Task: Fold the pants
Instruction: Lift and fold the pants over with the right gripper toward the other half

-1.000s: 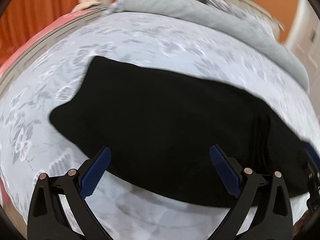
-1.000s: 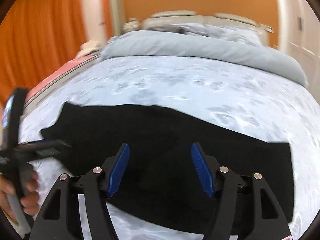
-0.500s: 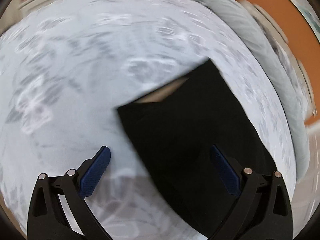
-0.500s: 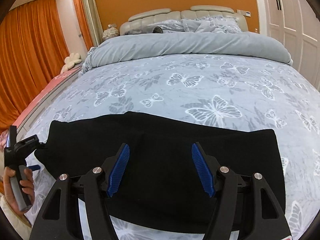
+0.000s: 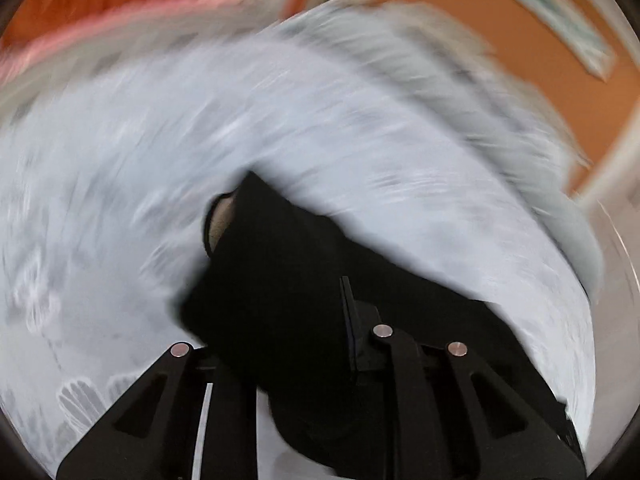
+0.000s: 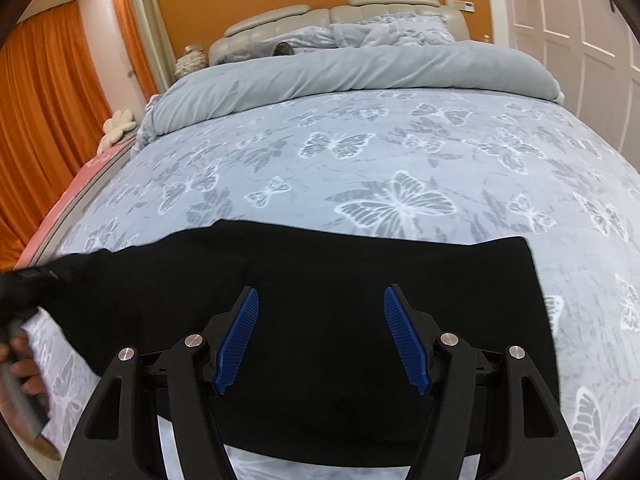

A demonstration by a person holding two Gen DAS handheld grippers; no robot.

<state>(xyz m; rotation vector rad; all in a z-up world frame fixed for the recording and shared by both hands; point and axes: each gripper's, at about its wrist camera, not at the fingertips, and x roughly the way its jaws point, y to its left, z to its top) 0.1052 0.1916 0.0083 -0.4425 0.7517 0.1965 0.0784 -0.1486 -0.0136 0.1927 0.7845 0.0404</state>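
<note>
The pants (image 6: 320, 304) lay flat on the bed (image 6: 360, 152), a black band whose long axis ran left to right across the right wrist view, parallel to the near bed edge. The right gripper (image 6: 320, 332) hovered over the middle of the band, jaws spread wide with nothing between the blue pads (image 6: 238, 340), released. The left gripper (image 5: 280, 344) sat at the left end of the garment; in its own view, heavily motion-blurred, black fabric filled the space between the fingers, and the jaws stood close together, apparently clenched on the pants end, though the blur left the exact contact uncertain. In that view the fabric ran away from the gripper toward the upper left, where a leg opening (image 5: 220, 220) with a pale interior showed. In the right wrist view the left end of the band appeared raised off the bedspread (image 6: 64, 360) beside the left hand (image 6: 24, 368). By judgement, the coming fold turned on the long axis: the left gripper, nearer the free end, would carry that end rightward along the axis toward the squared right edge (image 6: 532, 280).
</note>
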